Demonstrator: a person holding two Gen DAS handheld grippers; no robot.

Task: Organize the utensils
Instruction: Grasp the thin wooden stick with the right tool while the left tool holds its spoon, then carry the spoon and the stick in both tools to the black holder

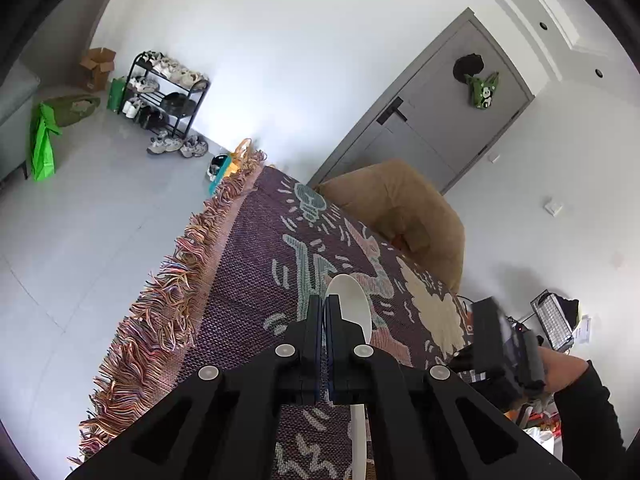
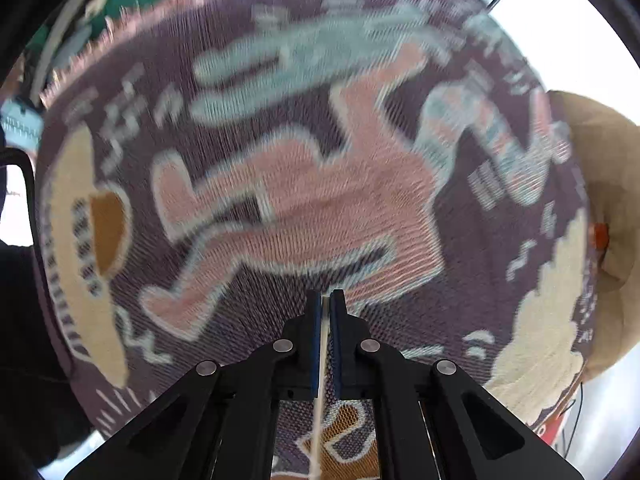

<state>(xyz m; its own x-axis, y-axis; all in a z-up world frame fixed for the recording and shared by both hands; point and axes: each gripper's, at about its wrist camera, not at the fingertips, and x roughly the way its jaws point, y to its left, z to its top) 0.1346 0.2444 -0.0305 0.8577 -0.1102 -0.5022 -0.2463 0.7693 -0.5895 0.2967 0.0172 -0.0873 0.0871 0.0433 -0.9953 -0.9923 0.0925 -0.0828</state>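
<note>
Left claw [image 1: 323,300]: jaws pressed together; white spoon [image 1: 352,308] sits just at their 3 o'clock side, bowl toward 12, handle toward 6, long axis parallel to the fingers; whether it is pinched cannot be told. Bench under patterned woven cloth [image 1: 248,280]. Right claw [image 2: 327,296]: nearly closed on a thin pale stick-like utensil [image 2: 323,344], edge-on, running 12 to 6, above the cloth; view blurred.

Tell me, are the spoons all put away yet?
Not yet. Nothing looks put away, and no tray or holder shows. The left gripper is shut on a white spoon above the patterned blanket. The right gripper pinches a thin white utensil, seen edge-on in a blurry picture. Both still need a place to go.
</note>
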